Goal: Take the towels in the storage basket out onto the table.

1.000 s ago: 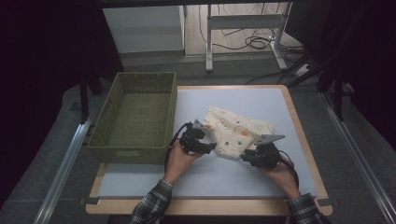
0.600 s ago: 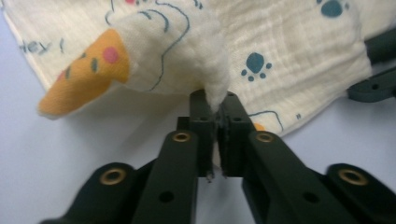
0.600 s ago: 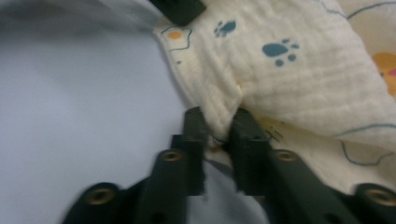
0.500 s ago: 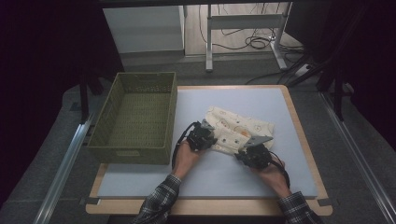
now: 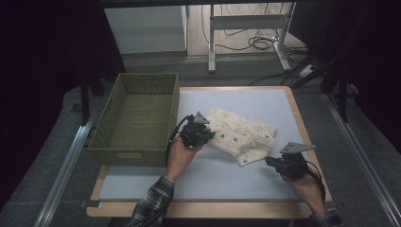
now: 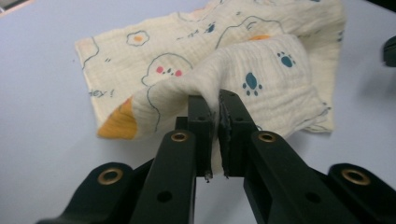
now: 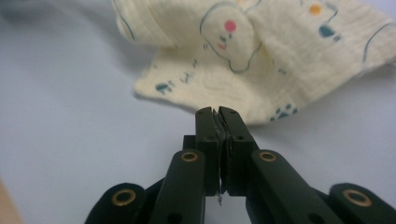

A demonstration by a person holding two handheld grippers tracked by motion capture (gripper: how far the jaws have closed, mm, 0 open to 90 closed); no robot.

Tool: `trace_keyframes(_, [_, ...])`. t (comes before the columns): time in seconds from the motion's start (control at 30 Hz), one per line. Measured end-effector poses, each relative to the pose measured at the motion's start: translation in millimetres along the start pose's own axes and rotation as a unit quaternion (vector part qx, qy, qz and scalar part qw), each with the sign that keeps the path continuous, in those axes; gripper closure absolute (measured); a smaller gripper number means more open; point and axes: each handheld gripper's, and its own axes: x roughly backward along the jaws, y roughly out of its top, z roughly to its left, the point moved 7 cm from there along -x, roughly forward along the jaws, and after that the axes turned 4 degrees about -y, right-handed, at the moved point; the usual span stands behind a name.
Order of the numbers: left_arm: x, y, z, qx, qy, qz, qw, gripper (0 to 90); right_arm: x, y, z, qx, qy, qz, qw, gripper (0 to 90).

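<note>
A cream cloth (image 5: pixel 241 135) printed with small animals and paw marks lies crumpled on the pale blue table top (image 5: pixel 227 177). My left gripper (image 5: pixel 210 135) is at the cloth's left edge. In the left gripper view its jaws (image 6: pixel 218 100) are shut on a raised fold of the cloth (image 6: pixel 187 56), having just closed on it. My right gripper (image 5: pixel 268 161) is off the cloth's lower right corner, apart from it. In the right gripper view its jaws (image 7: pixel 217 112) have just closed with nothing between them, and the cloth (image 7: pixel 280 60) lies beyond the tips.
An olive woven basket (image 5: pixel 137 149) with nothing in it stands at the table's left side, next to my left hand. A wooden border (image 5: pixel 302 123) runs round the table. Metal table legs and cables (image 5: pixel 255 42) are on the floor behind.
My right gripper has pulled away from the cloth toward the right and front. My left gripper has shut on the cloth's left edge and lifted it slightly.
</note>
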Motion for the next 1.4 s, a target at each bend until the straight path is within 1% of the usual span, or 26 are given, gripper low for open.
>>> trace_keyframes(0.03, [-1.8,-0.2,1.4,0.002,0.001,0.004,1.0,84.2,0.0,0.0,0.0,0.0,0.0,0.0,1.0,86.6])
trace_keyframes(0.07, [-6.6,-0.9,3.3,0.004,0.001,0.01,0.9999,83.3,0.5,2.2,1.2,-0.009,0.011,-0.008,0.9999,84.9])
trace_keyframes(0.1, [-12.2,-2.2,5.1,0.004,0.002,0.016,0.9999,83.1,-7.1,8.8,11.7,-0.014,0.037,-0.016,0.9991,80.1])
trace_keyframes(0.2, [-22.4,-5.9,6.4,0.012,-0.001,0.021,0.9997,83.2,-28.1,16.9,31.8,0.005,0.054,-0.01,0.9985,71.8])
trace_keyframes(0.23, [-22.4,-5.9,6.4,0.012,-0.001,0.021,0.9997,83.3,-28.1,16.9,31.8,0.005,0.054,-0.01,0.9985,71.8])
trace_keyframes(0.33, [-28.0,-9.8,9.4,0.018,-0.004,0.025,0.9995,83.5,-58.6,20.0,50.4,0.028,0.06,0.014,0.9977,65.3])
trace_keyframes(0.37, [-28.7,-11.1,10.2,0.018,-0.004,0.028,0.9994,83.7,-66.3,19.4,53.3,0.035,0.055,0.021,0.9977,67.5])
trace_keyframes(0.43, [-29.3,-12.4,10.2,0.02,-0.006,0.029,0.9994,84.3,-71.5,20.0,52.8,0.053,0.024,0.017,0.9982,85.2])
trace_keyframes(0.47, [-28.4,-12.4,9.8,0.019,-0.009,0.028,0.9994,84.6,-70.7,20.2,52.3,0.05,0.025,0.02,0.9982,87.5])
trace_keyframes(0.5, [-25.6,-11.3,9.1,0.019,-0.011,0.026,0.9994,84.7,-68.2,19.7,51.3,0.046,0.028,0.024,0.9983,88.2])
trace_keyframes(0.53, [-18.9,-6.5,7.7,0.017,-0.012,0.014,0.9997,84.7,-54.9,15.8,46.4,0.059,0.016,0.031,0.9977,88.5])
trace_keyframes(0.6, [-14.5,-2.8,6.7,0.016,-0.014,0.009,0.9997,84.8,-48.1,14.9,43.8,0.057,0.014,0.027,0.9979,88.5])
trace_keyframes(0.73, [0.8,18.2,-1.4,0.001,-0.017,-0.017,0.9997,83.4,2.0,8.3,23.2,0.032,-0.002,-0.004,0.9995,88.5])
trace_keyframes(0.77, [0.6,21.3,-3.1,-0.001,-0.019,-0.018,0.9997,81.2,17.4,4.6,15.9,0.027,-0.01,-0.01,0.9996,88.5])
trace_keyframes(0.8, [-4.9,24.0,-5.7,-0.002,-0.024,-0.007,0.9997,67.9,35.2,-3.1,4.7,0.015,-0.024,-0.014,0.9995,88.3])
trace_keyframes(0.83, [-11.1,23.2,-7.2,-0.002,-0.027,0.01,0.9996,67.9,35.2,-3.1,4.7,0.015,-0.024,-0.014,0.9995,88.3])
trace_keyframes(0.87, [-22.1,18.8,-9.2,-0.009,-0.023,0.041,0.9988,59.5,39.0,-6.9,0.4,0.012,-0.028,-0.011,0.9995,88.1])
trace_keyframes(0.9, [-27.1,15.2,-9.6,-0.016,-0.016,0.053,0.9984,51.9,43.5,-18.4,-11.4,0.001,-0.044,-0.002,0.999,87.8])
trace_keyframes(0.97, [-34.5,2.0,-9.9,0.004,-0.026,0.048,0.9985,49.7,43.5,-30.0,-21.2,-0.015,-0.045,0.005,0.9989,87.2])
trace_keyframes(1.0, [-34.5,2.0,-9.9,0.004,-0.026,0.048,0.9985,49.3,43.5,-30.0,-21.2,-0.015,-0.045,0.005,0.9989,87.2])
trace_keyframes(1.07, [-31.3,-7.9,-8.3,0.013,-0.022,0.042,0.9988,48.2,42.5,-39.2,-26.7,-0.026,-0.044,0.009,0.9987,85.9])
trace_keyframes(1.1, [-24.4,-17.0,-9.3,0.031,-0.027,0.029,0.9987,46.1,42.1,-42.2,-29.0,-0.028,-0.045,0.008,0.9986,83.7])
trace_keyframes(1.13, [-19.7,-21.3,-10.8,0.038,-0.027,0.023,0.9987,44.9,42.5,-42.3,-29.4,-0.028,-0.045,0.007,0.9986,82.9])
trace_keyframes(1.27, [-5.1,-35.8,-18.5,0.039,-0.024,0.012,0.9989,43.1,44.9,-39.5,-30.7,-0.027,-0.047,-0.002,0.9985,81.3])
trace_keyframes(1.33, [2.0,-49.9,-21.0,0.044,-0.019,0.011,0.9988,43.0,46.5,-38.4,-31.5,-0.028,-0.048,-0.006,0.9984,80.2])
trace_keyframes(1.4, [3.2,-67.9,-21.0,0.058,-0.023,0.017,0.9979,42.5,46.8,-40.3,-31.5,-0.031,-0.048,-0.007,0.9984,78.8])
